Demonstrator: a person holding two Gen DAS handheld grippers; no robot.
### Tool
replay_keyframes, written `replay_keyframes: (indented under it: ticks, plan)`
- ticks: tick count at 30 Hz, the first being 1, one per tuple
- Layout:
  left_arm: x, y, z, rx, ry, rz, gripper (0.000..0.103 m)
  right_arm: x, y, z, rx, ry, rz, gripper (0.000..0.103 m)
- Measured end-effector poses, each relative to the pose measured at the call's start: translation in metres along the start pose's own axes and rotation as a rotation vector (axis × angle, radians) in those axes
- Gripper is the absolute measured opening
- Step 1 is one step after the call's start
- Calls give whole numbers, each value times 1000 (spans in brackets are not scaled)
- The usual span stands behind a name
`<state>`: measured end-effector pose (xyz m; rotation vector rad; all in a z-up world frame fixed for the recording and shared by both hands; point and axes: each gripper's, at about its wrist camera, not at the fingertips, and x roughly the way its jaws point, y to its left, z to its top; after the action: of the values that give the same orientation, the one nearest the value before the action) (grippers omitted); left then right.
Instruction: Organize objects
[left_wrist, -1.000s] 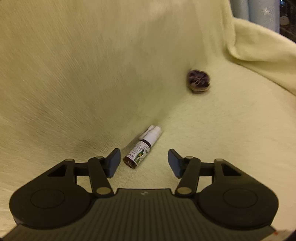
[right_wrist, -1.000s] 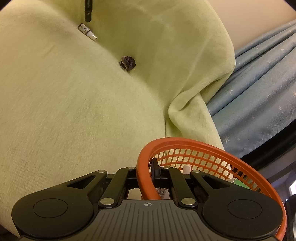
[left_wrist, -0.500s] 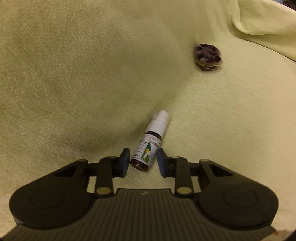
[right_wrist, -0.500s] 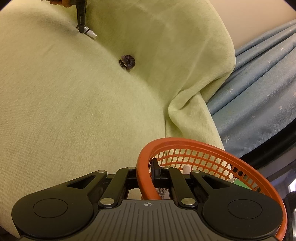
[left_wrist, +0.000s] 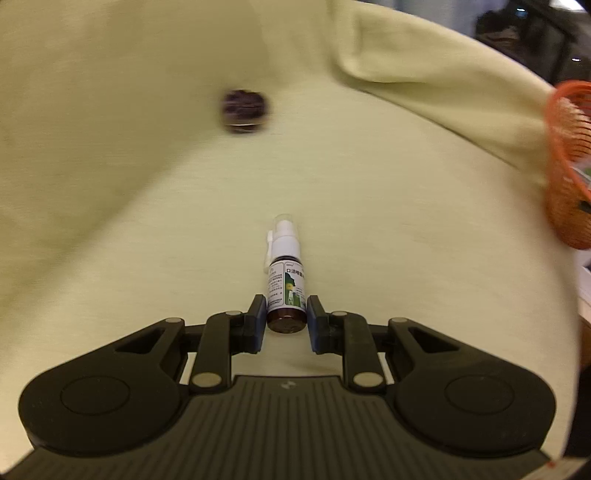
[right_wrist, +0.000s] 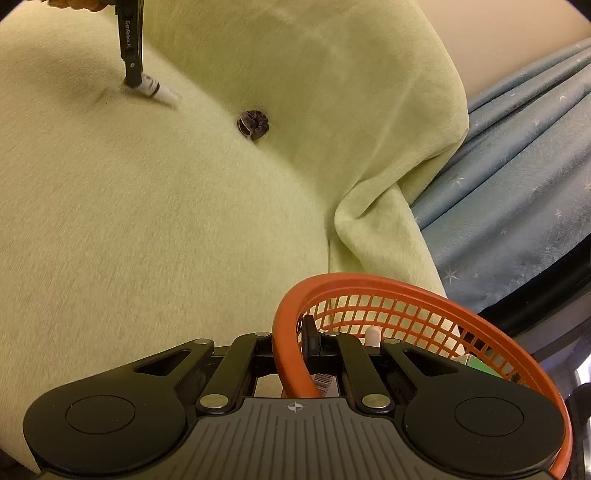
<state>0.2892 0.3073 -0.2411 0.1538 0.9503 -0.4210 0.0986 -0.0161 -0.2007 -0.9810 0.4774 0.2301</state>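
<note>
Left gripper (left_wrist: 286, 320), wide a second ago, is closing on spray bottle (left_wrist: 286, 284), pads touching; grasp done, carry next. Right gripper (right_wrist: 295, 345) stays clamped on orange basket (right_wrist: 436, 295) rim.

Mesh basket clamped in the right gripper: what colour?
Orange plastic mesh basket, with a solid orange rim; clearest in the right wrist view.

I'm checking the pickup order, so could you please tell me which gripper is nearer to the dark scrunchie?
Left. The left gripper, closing on the spray bottle, is near the scrunchie; the right gripper clamps the orange basket rim, farther off.
</note>
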Motion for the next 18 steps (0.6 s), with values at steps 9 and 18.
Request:
replay_keyframes:
  ticks: [9,18]
  plan:
    - [-12,-13,10,316,25,-45,43,-1,0,0,0,-2,-2,2]
    - [9,-48,16,624,31,-140,72,-1,1,1,-2,0,-1,2]
